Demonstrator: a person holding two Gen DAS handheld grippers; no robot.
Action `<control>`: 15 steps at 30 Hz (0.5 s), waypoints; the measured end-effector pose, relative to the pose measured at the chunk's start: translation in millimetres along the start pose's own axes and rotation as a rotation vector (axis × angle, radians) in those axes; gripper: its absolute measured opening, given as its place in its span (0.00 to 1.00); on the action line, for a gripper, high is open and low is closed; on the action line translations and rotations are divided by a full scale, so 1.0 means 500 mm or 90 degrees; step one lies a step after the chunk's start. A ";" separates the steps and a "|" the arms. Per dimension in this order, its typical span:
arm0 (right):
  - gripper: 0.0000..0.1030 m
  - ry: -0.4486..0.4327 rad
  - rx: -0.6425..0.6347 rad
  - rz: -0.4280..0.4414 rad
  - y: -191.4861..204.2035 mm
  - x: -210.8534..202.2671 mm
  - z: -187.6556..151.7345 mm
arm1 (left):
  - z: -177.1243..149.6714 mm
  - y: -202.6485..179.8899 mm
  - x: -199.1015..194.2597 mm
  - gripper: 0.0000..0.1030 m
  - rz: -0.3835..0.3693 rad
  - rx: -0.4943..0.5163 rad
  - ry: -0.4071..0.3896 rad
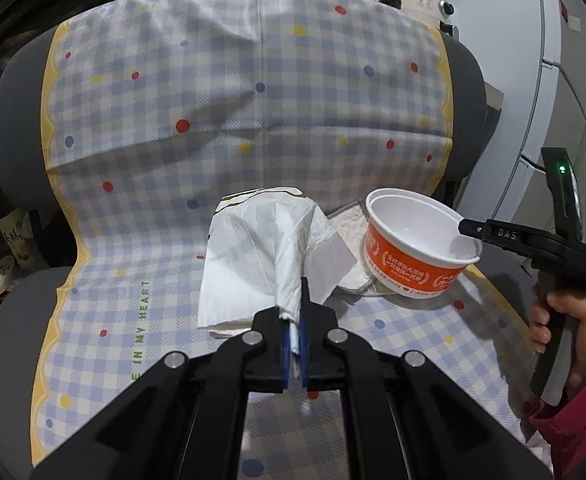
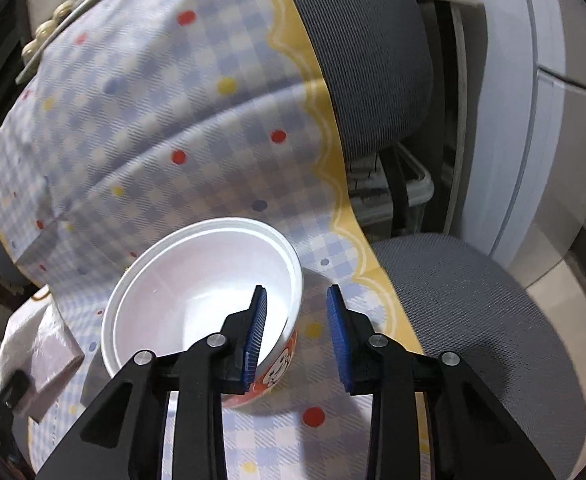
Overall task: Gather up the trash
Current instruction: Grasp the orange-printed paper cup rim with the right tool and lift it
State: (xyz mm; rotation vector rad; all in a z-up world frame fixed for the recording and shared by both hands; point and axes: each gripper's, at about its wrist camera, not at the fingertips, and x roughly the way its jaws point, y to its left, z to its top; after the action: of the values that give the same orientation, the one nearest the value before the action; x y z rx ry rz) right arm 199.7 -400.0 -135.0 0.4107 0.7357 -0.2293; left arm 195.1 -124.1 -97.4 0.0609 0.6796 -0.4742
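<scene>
Left wrist view: the left gripper has its blue pads pressed together on a gathered edge of a white plastic bag. The bag lies crumpled on a checked, dotted cloth draped over a grey chair. Its long axis runs from the pinched end near the camera away toward the chair back, so the bag's wide end points at the backrest. Just right of the bag stands an orange paper bowl, upright, mouth up and empty, with a white flat wrapper lying beside and partly under it. The right gripper reaches in from the right, its tip at the bowl's rim.

Right wrist view: the right gripper's fingers are spread, one pad inside the bowl and the other outside, so the near wall sits between them but is not yet pinched. The bowl rests on the cloth near its yellow border.

Risks, as I judge them: the thin wall may buckle or slip when squeezed, tipping the light bowl; the left grip holds only a small fold of slippery film, which could pull free when the bag is lifted; the loose cloth may drag along.
</scene>
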 end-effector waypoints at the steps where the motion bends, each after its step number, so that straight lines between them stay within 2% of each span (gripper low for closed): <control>1: 0.19 0.004 0.011 0.009 -0.002 0.004 -0.001 | -0.002 0.001 0.001 0.01 -0.001 -0.001 0.002; 3: 0.06 -0.002 0.019 0.026 0.001 -0.011 -0.008 | -0.005 0.001 -0.005 0.01 0.000 -0.002 0.002; 6: 0.05 -0.028 0.024 0.058 0.009 -0.067 -0.015 | -0.012 0.001 -0.031 0.01 -0.006 -0.009 -0.003; 10: 0.06 -0.062 0.015 0.073 0.007 -0.194 -0.048 | -0.029 -0.017 -0.081 0.01 -0.027 -0.009 -0.015; 15: 0.06 -0.086 0.016 0.065 -0.030 -0.336 -0.137 | -0.068 -0.072 -0.147 0.01 -0.067 0.012 -0.025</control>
State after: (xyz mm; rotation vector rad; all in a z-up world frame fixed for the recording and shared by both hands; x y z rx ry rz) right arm 32.2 -373.5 -69.3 0.4512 0.5777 -0.1683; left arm 109.6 -119.6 -75.3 0.0336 0.6425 -0.5818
